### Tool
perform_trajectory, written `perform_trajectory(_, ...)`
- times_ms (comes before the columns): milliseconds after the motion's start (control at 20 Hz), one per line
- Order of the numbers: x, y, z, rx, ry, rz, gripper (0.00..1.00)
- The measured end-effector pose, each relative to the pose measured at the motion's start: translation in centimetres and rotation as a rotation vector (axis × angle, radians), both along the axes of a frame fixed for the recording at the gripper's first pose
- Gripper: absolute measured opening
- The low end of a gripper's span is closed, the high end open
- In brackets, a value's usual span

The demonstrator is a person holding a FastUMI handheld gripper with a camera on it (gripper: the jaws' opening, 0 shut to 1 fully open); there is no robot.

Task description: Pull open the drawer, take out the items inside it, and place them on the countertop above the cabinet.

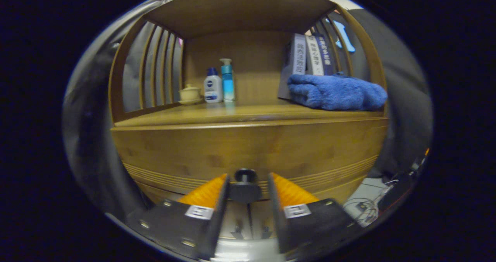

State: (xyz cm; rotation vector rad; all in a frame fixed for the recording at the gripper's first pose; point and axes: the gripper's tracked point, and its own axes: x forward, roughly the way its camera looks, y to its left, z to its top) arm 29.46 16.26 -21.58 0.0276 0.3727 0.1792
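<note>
The drawer [248, 153] is closed at lower centre, its dark knob [245, 175] sitting between the fingertips of the gripper [248, 184]; the fingers flank it with small gaps, apparently not pressing. Its contents are hidden. Above, the countertop [232, 114] carries a folded blue towel [337, 92], books [308, 56], two bottles [219, 84] and a small lidded cup [190, 94].

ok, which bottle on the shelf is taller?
The blue pump bottle; it stands right of the shorter white bottle. Gripper is open around the drawer knob.
</note>
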Motion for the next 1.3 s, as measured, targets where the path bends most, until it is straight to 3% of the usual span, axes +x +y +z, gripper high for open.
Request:
perform_trajectory(100,0.7,0.8,-0.8,0.004,0.016,0.005,0.39)
perform_trajectory(150,0.7,0.8,-0.7,0.006,0.03,0.004,0.4)
perform_trajectory(300,1.0,0.4,-1.1,-0.015,0.054,-0.018,0.26)
perform_trajectory(450,0.3,0.5,-1.2,-0.021,0.076,-0.04,0.26)
perform_trajectory(1300,-15.5,-2.7,-0.5,-0.101,0.277,-0.113,0.26)
